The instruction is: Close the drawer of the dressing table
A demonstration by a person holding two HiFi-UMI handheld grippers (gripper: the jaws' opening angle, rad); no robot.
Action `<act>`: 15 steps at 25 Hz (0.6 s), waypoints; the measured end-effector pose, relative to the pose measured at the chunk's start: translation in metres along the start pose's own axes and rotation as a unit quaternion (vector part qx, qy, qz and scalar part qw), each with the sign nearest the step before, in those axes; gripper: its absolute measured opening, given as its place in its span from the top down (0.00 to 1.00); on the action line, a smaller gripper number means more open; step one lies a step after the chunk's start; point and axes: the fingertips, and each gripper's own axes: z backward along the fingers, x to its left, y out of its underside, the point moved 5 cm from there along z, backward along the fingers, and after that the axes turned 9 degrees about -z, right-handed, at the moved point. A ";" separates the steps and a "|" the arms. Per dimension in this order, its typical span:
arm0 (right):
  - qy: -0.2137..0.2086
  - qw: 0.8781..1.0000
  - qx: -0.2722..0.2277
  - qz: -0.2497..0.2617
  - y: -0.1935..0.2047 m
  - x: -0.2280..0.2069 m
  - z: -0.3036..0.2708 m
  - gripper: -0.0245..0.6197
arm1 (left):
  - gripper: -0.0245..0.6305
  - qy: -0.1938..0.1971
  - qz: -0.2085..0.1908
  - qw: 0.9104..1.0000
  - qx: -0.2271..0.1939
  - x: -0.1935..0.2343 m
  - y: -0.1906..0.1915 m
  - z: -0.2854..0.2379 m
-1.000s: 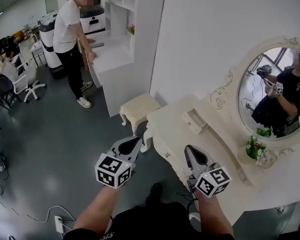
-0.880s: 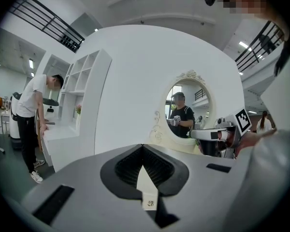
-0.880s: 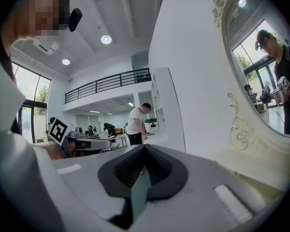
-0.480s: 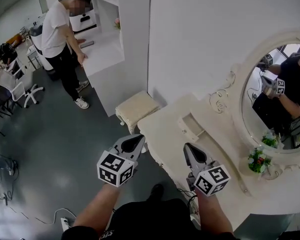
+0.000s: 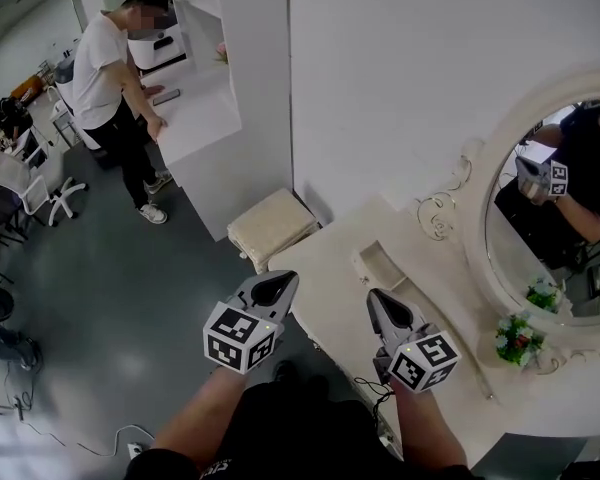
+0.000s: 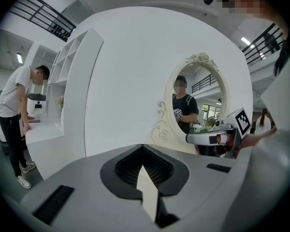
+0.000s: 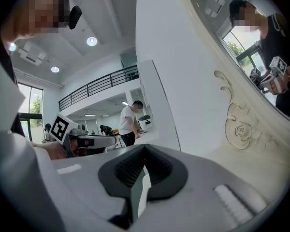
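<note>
Dressing table nearer, beside grey floor

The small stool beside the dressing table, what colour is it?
The small cushioned stool is cream, like the ornate cream dressing table; the head view shows it best.

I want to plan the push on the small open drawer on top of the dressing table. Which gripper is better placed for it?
Right, probably. The right gripper is over the dressing table, its shut jaws pointing toward the open drawer. The left gripper, also shut, hangs at the table's edge, further away.
</note>
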 end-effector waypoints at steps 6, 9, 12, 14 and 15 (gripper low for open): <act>0.047 0.999 -0.002 0.005 -0.010 -0.014 -0.011 0.95 | 0.95 0.038 -0.001 0.999 0.001 0.017 0.004 -0.026; 0.079 0.997 -0.002 0.007 -0.013 -0.024 -0.011 0.95 | 0.95 0.060 0.002 0.998 0.003 0.025 0.008 -0.039; 0.109 0.994 -0.004 0.002 -0.013 -0.032 -0.009 0.95 | 0.95 0.093 -0.002 0.996 0.014 0.024 0.012 -0.055; 0.128 0.992 -0.004 -0.008 -0.008 -0.037 -0.005 0.95 | 0.95 0.117 -0.004 0.993 0.022 0.018 0.015 -0.066; 0.136 0.991 -0.004 -0.014 -0.005 -0.039 -0.003 0.95 | 0.95 0.129 -0.004 0.991 0.025 0.015 0.016 -0.072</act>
